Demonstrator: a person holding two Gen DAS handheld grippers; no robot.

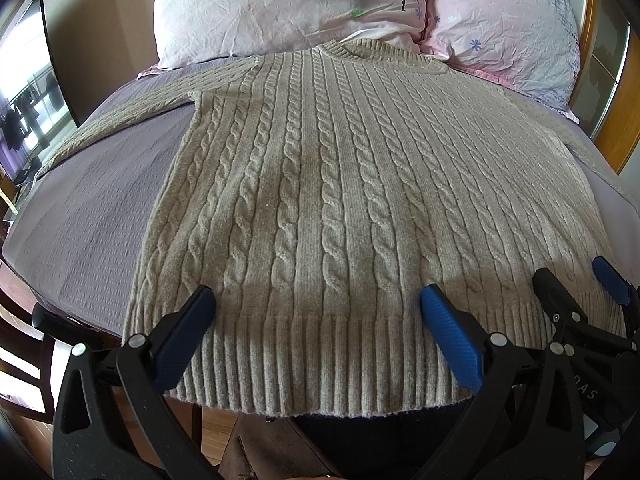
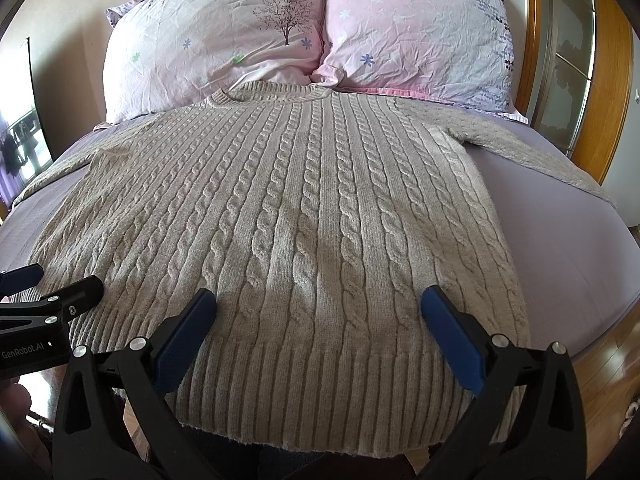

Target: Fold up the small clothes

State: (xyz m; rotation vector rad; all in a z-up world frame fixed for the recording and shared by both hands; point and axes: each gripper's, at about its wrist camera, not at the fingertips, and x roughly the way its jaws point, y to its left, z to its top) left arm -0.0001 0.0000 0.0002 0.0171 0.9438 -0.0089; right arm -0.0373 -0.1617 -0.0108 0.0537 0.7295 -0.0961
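A beige cable-knit sweater (image 1: 320, 184) lies flat on the bed, collar toward the pillows, both sleeves spread sideways; it also shows in the right wrist view (image 2: 288, 216). My left gripper (image 1: 318, 300) is open and empty, hovering above the ribbed hem on the sweater's left half. My right gripper (image 2: 320, 304) is open and empty above the hem on the right half. The right gripper also shows at the right edge of the left wrist view (image 1: 576, 280). The left gripper shows at the left edge of the right wrist view (image 2: 60, 284).
The bed has a purple sheet (image 1: 100, 200) (image 2: 560, 232). Two pink floral pillows (image 1: 280, 4) (image 2: 412, 32) lie beyond the collar. A wooden headboard frame (image 2: 616, 100) is at right. The sweater hem hangs over the bed's near edge above the wooden floor (image 2: 608, 368).
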